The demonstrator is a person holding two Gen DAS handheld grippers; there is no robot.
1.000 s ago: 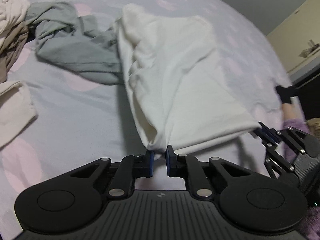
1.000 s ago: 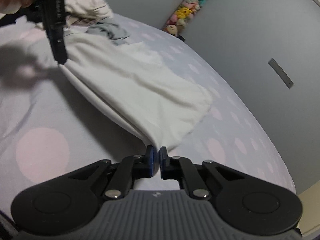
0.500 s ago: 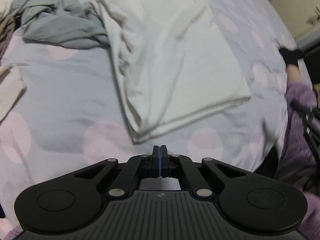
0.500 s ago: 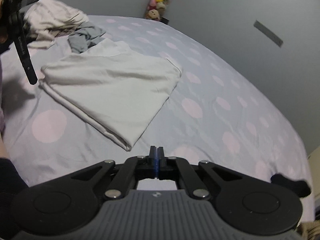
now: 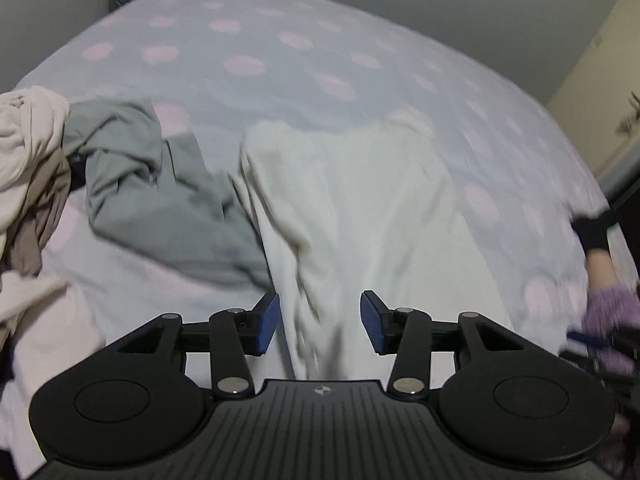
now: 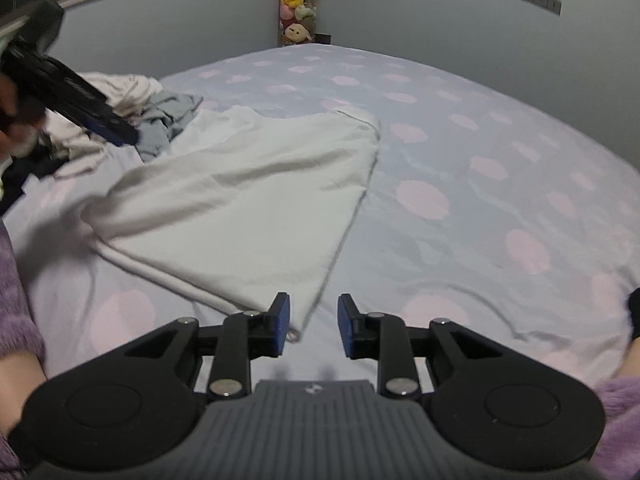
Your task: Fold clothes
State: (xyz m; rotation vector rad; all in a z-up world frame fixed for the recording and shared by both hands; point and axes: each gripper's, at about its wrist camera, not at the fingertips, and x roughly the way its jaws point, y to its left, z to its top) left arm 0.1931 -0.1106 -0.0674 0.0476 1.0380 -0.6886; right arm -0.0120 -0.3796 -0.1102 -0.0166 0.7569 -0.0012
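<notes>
Left wrist view: my left hand-held gripper (image 5: 319,329) opening, nothing pinched; white garment (image 5: 360,216) released, now flat on bed (image 5: 280,40) ahead. Right hand-held gripper (image 6: 308,325) opening too, corner dropped. Fold laid; next fold possible.

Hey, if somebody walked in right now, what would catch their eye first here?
Probably the white garment, folded and lying flat mid-bed on the polka-dot sheet, with the left gripper and right gripper at its near edge, jaws opening, gripping nothing. Next, the rumpled grey garment beside it, and the plush toys stacked in the far corner.
</notes>
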